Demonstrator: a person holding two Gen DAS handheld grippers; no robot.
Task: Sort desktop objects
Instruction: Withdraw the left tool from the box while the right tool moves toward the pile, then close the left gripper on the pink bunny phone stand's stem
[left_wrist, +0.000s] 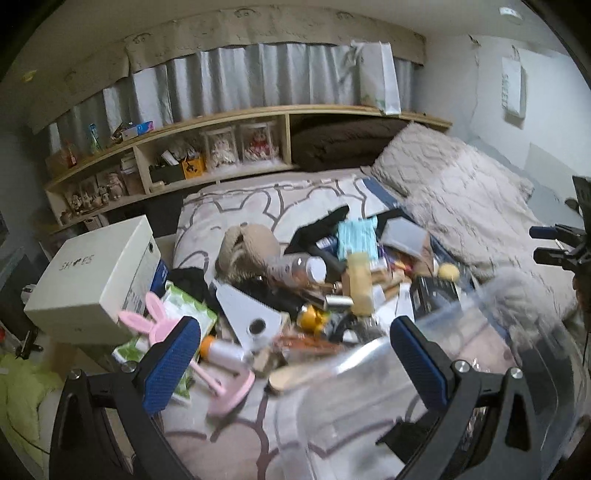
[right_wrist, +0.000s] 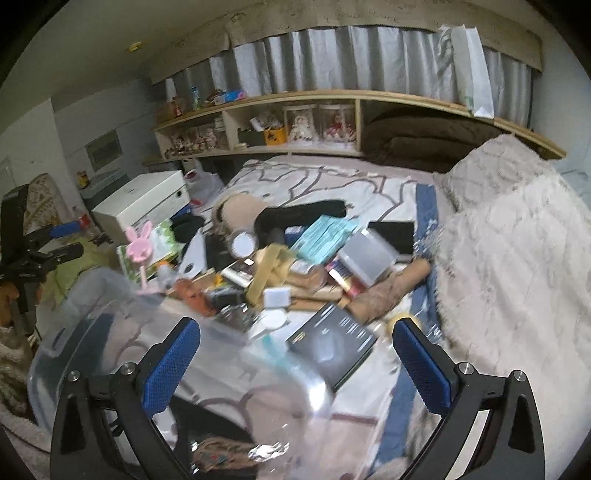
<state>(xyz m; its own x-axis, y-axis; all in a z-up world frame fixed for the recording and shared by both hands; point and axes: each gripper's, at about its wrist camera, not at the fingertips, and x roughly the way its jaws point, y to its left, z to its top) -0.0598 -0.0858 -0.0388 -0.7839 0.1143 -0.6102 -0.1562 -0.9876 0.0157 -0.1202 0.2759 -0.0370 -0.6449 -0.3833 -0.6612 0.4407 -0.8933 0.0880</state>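
Observation:
A heap of small objects (left_wrist: 351, 280) (right_wrist: 295, 266) lies on the patterned bedsheet: a clear bottle (left_wrist: 295, 269), teal masks (left_wrist: 356, 236) (right_wrist: 325, 236), a pink bunny stand (left_wrist: 162, 325) (right_wrist: 138, 240) and a black box (right_wrist: 332, 343). A clear plastic bin (left_wrist: 480, 332) (right_wrist: 110, 295) sits on the near side of the heap, blurred. My left gripper (left_wrist: 295, 363) is open, with the bin's near corner between its fingers, not pinched. My right gripper (right_wrist: 295, 365) is open wide above the bin's other end; no pad touches anything.
A white shoe box (left_wrist: 92, 284) (right_wrist: 144, 206) stands left of the heap, next to a green tissue pack (left_wrist: 184, 306). A fluffy beige blanket (left_wrist: 461, 206) (right_wrist: 517, 258) covers the right of the bed. A wooden headboard shelf (left_wrist: 221, 122) (right_wrist: 332, 96) with figurines runs along the back.

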